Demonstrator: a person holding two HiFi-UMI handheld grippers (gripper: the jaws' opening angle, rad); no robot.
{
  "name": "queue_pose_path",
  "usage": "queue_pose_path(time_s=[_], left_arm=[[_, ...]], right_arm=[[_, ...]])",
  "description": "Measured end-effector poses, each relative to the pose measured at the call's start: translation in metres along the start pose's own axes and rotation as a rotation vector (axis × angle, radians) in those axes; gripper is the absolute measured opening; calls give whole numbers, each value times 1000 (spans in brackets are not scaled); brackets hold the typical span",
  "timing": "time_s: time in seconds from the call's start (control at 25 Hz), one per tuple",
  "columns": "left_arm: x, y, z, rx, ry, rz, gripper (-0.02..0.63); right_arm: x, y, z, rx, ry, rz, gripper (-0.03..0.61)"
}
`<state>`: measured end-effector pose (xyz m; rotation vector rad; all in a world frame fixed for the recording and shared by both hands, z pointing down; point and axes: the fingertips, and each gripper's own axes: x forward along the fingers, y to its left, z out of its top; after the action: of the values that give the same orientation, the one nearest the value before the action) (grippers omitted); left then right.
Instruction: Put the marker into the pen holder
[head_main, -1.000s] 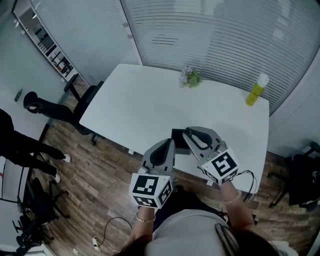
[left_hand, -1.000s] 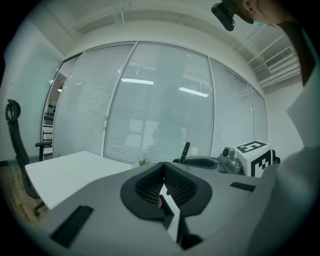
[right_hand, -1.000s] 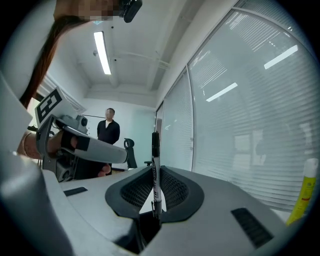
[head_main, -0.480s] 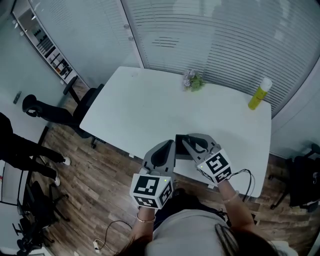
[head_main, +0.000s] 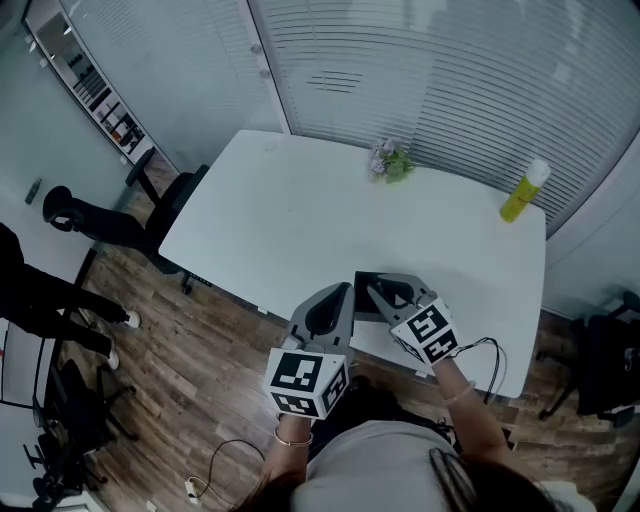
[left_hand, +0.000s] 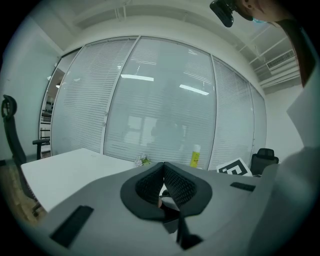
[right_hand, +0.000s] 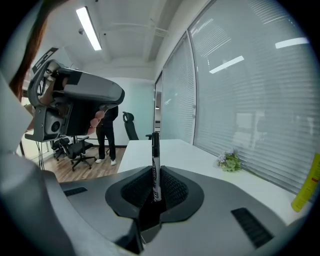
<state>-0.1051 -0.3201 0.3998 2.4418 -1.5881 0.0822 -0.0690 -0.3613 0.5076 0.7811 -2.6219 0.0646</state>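
In the right gripper view a black marker with a white label stands upright, and my right gripper is shut on its lower part. The head view shows that right gripper near the white table's front edge, right beside a dark square pen holder that both grippers partly hide. My left gripper hangs at the holder's left. In its own view the left gripper has its pads pressed together with nothing visibly between them.
A yellow bottle stands at the table's far right and a small plant at the far edge. A black office chair and a person in dark clothes are on the wooden floor to the left. Glass walls with blinds stand behind.
My right gripper with the marker has drawn in slightly to the left, closer to the dark holder. The left gripper has hardly moved.
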Motion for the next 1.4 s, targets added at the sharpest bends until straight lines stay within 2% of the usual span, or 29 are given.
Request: queue_pose_path(time_s=[0.32,0.72,1.4], left_arm=[[5,3,-4,-8,10,-3,18],[3,8,-3,-14,10,-3,18],[-6,16,-10,-29,11,-9,18]], right_arm=[[12,-4,-14,27,86,7,69],[18,-2,-22,15,180,12,69],[23,3,-29,-20,270,9,72]])
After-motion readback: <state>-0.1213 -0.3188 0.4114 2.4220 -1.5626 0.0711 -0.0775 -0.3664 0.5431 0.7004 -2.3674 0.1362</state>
